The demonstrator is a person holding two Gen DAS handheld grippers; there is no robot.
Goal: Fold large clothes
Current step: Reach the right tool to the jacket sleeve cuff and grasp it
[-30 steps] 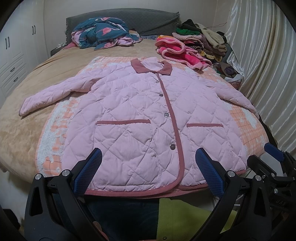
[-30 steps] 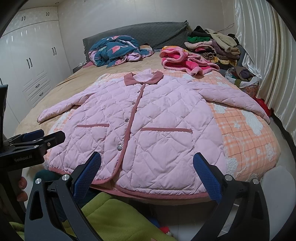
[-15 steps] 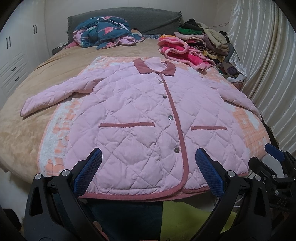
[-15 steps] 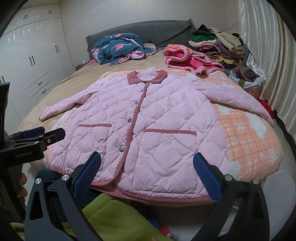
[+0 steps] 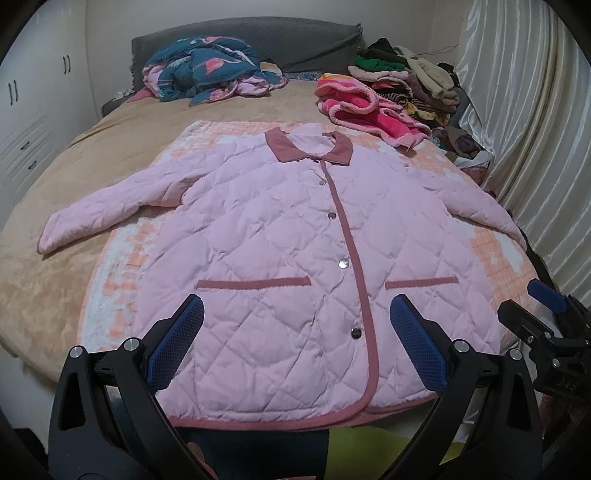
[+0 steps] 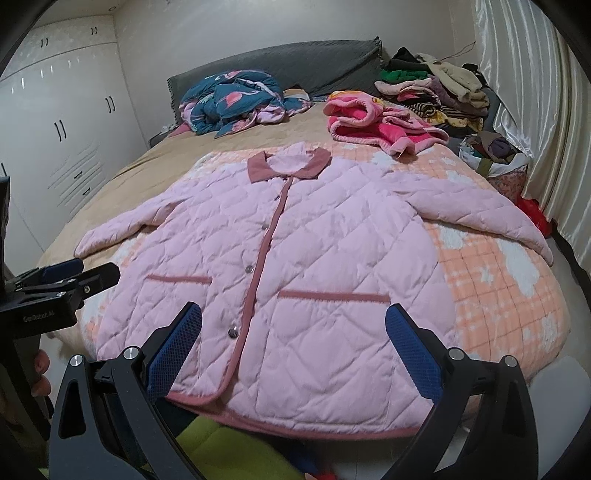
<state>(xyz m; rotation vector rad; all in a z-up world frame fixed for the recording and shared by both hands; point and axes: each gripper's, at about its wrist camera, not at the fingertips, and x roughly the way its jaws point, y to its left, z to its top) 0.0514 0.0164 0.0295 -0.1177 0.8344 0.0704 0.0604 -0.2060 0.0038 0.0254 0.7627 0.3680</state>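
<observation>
Pink quilted jacket (image 5: 295, 251) looms larger than a second ago: I've brought my left gripper (image 5: 295, 347) and right gripper (image 6: 291, 347), both spread empty, toward its hem; folding not yet begun.

Bed: a tan cover (image 5: 44, 295) lay under an orange checked blanket (image 6: 491, 295).
Headboard: grey padded (image 6: 295, 62), against a pale wall (image 6: 240, 26).
Wardrobe: white doors, dark handles (image 6: 59, 129).
Curtain: shiny cream folds (image 5: 535, 129).

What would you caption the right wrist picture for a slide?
Open right gripper hovers over the hem of a pink quilted jacket spread flat on a bed.
</observation>
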